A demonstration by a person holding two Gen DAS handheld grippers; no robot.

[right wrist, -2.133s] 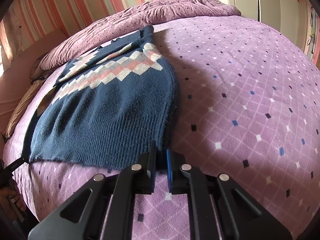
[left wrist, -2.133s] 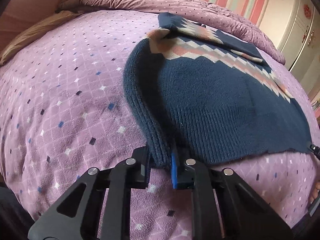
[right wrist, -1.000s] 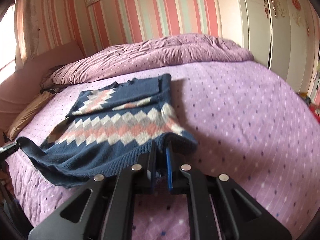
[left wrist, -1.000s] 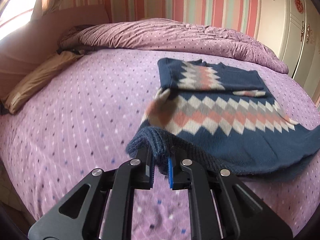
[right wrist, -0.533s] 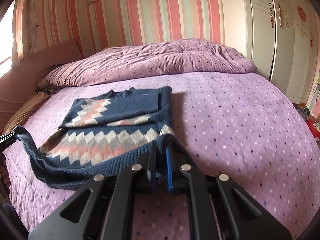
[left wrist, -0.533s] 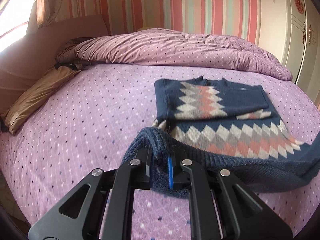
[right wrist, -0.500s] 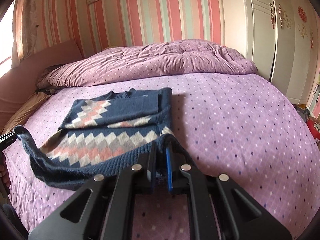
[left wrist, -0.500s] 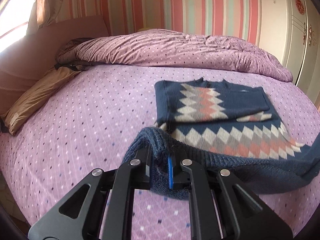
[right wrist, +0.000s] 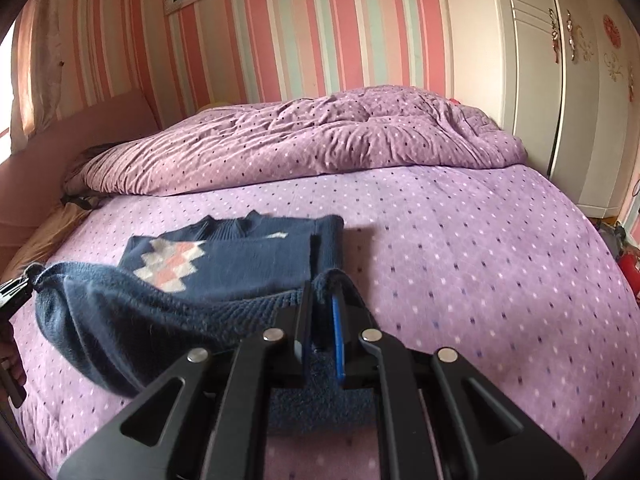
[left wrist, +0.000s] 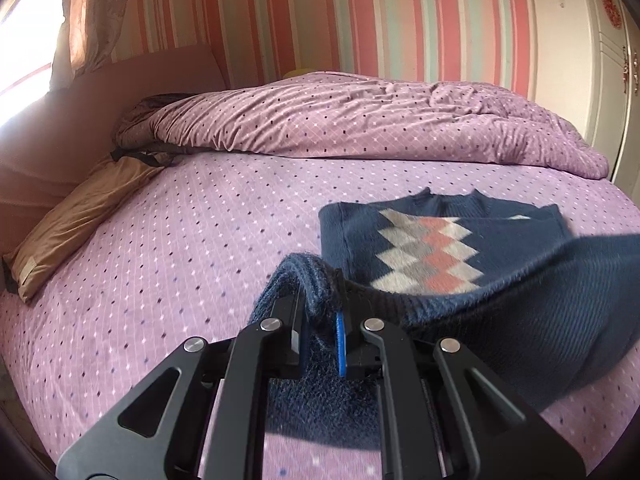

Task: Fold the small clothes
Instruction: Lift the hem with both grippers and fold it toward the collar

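A small navy knit sweater (left wrist: 424,248) with a band of white, grey and pink diamonds lies on the purple bed, collar at the far end. My left gripper (left wrist: 320,312) is shut on its left hem corner, lifted above the bed. My right gripper (right wrist: 320,312) is shut on the right hem corner. Between them the ribbed hem (right wrist: 132,316) hangs in the air and sags over the sweater's (right wrist: 240,256) lower half, hiding most of the diamond band. The left gripper's tip (right wrist: 16,288) shows at the left edge of the right wrist view.
A purple dotted sheet (left wrist: 180,240) covers the bed. A rumpled purple duvet (left wrist: 360,120) lies along the far side, a tan pillow (left wrist: 76,216) at the left. A white wardrobe (right wrist: 580,80) stands to the right, and the wall behind is striped.
Both grippers have carried the hem up and forward towards the collar. The lifted lower half now covers more of the diamond band than half a second ago.
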